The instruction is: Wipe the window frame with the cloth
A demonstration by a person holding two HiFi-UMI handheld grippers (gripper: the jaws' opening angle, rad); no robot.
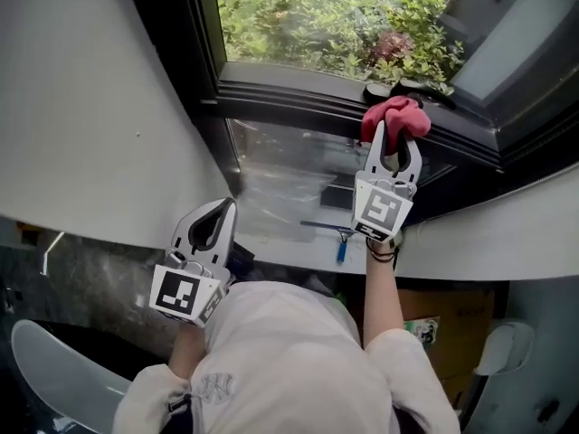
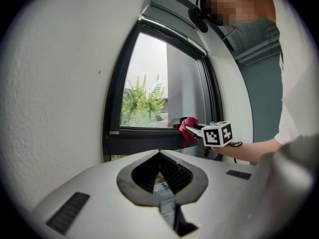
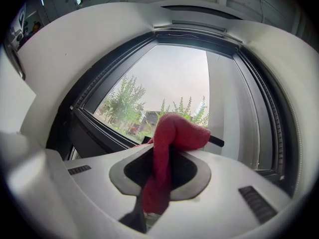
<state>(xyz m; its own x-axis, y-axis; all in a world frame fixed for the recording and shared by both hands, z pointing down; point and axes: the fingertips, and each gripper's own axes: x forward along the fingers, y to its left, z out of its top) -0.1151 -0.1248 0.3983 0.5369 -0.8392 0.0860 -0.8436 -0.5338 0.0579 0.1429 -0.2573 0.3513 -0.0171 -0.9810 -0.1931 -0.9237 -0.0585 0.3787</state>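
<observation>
The right tongs (image 1: 395, 136) are clamped on a bunched red cloth (image 1: 394, 116), which is pressed against the lower rail of the dark window frame (image 1: 298, 98), near its right end; in the right gripper view the cloth hangs down between the jaws and humps up over their tips. The left tongs (image 1: 220, 211) are held low beside the white wall (image 1: 90, 107), well apart from the frame, their jaws together with nothing between them. Green shrubs (image 1: 308, 16) show outside through the glass.
</observation>
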